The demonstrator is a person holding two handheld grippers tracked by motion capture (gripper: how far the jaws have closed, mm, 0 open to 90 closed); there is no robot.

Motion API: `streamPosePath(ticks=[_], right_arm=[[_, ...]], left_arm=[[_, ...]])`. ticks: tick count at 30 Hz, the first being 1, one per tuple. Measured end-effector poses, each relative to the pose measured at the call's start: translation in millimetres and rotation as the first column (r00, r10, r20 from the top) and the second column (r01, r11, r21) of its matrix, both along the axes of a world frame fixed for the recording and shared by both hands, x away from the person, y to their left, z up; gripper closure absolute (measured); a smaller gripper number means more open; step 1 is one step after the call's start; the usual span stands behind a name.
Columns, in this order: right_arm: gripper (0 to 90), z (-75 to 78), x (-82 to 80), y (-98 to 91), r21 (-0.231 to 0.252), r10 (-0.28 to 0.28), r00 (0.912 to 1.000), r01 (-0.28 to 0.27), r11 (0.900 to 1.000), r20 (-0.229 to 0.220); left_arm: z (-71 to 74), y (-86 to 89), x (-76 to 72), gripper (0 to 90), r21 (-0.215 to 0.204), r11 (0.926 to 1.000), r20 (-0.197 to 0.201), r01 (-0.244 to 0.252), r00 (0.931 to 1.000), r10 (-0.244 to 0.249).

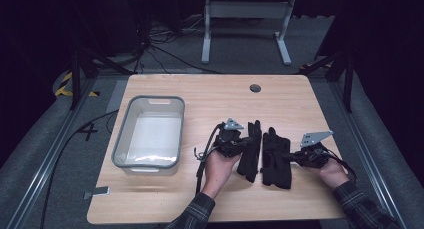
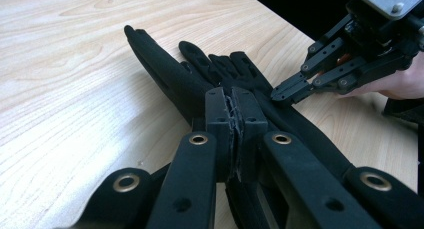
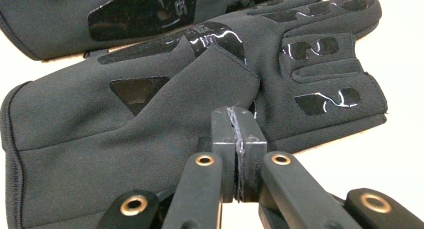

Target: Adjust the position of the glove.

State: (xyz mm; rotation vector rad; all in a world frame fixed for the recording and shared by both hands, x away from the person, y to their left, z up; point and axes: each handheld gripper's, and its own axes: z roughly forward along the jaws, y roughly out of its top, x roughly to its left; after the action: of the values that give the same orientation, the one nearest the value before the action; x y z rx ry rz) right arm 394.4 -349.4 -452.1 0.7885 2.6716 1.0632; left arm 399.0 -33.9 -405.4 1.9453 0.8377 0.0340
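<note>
The pale wood-grain table (image 1: pixel 165 199), a rounded-corner rectangular top with a matte laminate face, carries everything. Near its far edge sits a small round dark cable hole (image 1: pixel 255 88). Toward the left edge stands a translucent grey-rimmed plastic tub (image 1: pixel 121 134), rectangular with rounded corners and a moulded handle slot in its far wall; it is well apart from the gloves.

Two black fabric gloves lie side by side toward the near edge, right of the table's middle, fingers pointing to the far edge. The left black glove (image 1: pixel 250 156) is soft, matte knit cloth, partly lifted and folded on edge. The right black glove (image 3: pixel 100 119) lies flat, palm up, with glossy rubbery grip patches on palm and fingers and a ribbed cuff seam.

The left gripper (image 2: pixel 235 106), black plastic with brass-coloured rivets, has its jaws pressed together on a pinch of the left glove's cloth. The right gripper (image 3: pixel 238 124), of the same build, is likewise clamped, nipping a fold of the right glove's palm fabric. A person's hands in plaid sleeves (image 1: pixel 197 211) hold both tools, each topped by a grey three-cornered plate.
</note>
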Motion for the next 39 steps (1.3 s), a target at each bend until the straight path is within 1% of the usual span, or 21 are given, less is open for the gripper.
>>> streamPosePath(ticks=[4, 9, 14, 18, 21, 23, 33, 36, 37, 39], right_arm=[[89.8, -0.2, 0.2, 0.2, 0.002, -0.002, 1.0, 0.002, 1.0, -0.002], [89.8, -0.5, 0.5, 0.5, 0.005, -0.004, 1.0, 0.004, 1.0, -0.001], [89.8, -0.5, 0.5, 0.7, 0.006, -0.005, 1.0, 0.005, 1.0, -0.002], [89.9, -0.6, 0.4, 0.6, 0.005, -0.003, 1.0, 0.003, 1.0, 0.0], [89.9, -0.6, 0.4, 0.6, 0.005, -0.002, 1.0, 0.002, 1.0, 0.001], [89.9, -0.5, 0.4, 0.7, 0.003, -0.002, 1.0, 0.002, 1.0, 0.002], [89.9, -1.1, 1.1, 2.3, 0.01, 0.003, 1.0, -0.003, 0.9999, -0.002], [89.9, -1.6, 5.6, 9.5, 0.015, 0.016, 0.9999, -0.016, 0.9998, -0.003], [90.0, -1.7, 6.6, 12.3, 0.015, 0.02, 0.9998, -0.02, 0.9997, -0.003], [89.9, -1.7, 8.0, 18.1, 0.01, 0.03, 0.9996, -0.03, 0.9995, 0.002]], left_arm=[[5.4, -0.8, -1.1, 87.7, -0.017, 0.9998, 0.007, 0.002, 1.0, -0.002], [6.6, -5.5, -0.8, 87.7, -0.026, 0.9995, 0.001, 0.017, 0.9999, -0.017], [5.2, -10.5, -0.3, 87.7, -0.016, 0.9997, -0.002, 0.02, 0.9998, -0.02], [4.6, -8.7, -0.4, 87.7, -0.01, 0.9999, -0.005, 0.012, 0.9999, -0.012], [2.9, -6.2, -0.8, 87.7, -0.005, 1.0, -0.017, 0.005, 0.9998, -0.005], [1.8, -6.7, -0.9, 87.7, -0.012, 0.9999, -0.024, 0.012, 0.9996, -0.012], [4.8, -13.2, 0.2, 87.7, -0.025, 0.9993, -0.013, 0.026, 0.9996, -0.026], [6.5, -17.6, 1.6, 87.7, -0.03, 0.999, -0.014, 0.034, 0.9993, -0.034], [5.4, -18.9, 2.7, 87.7, -0.024, 0.999, -0.016, 0.038, 0.9991, -0.039], [3.0, -20.7, 4.7, 87.7, -0.025, 0.9989, -0.027, 0.04, 0.9988, -0.04]])
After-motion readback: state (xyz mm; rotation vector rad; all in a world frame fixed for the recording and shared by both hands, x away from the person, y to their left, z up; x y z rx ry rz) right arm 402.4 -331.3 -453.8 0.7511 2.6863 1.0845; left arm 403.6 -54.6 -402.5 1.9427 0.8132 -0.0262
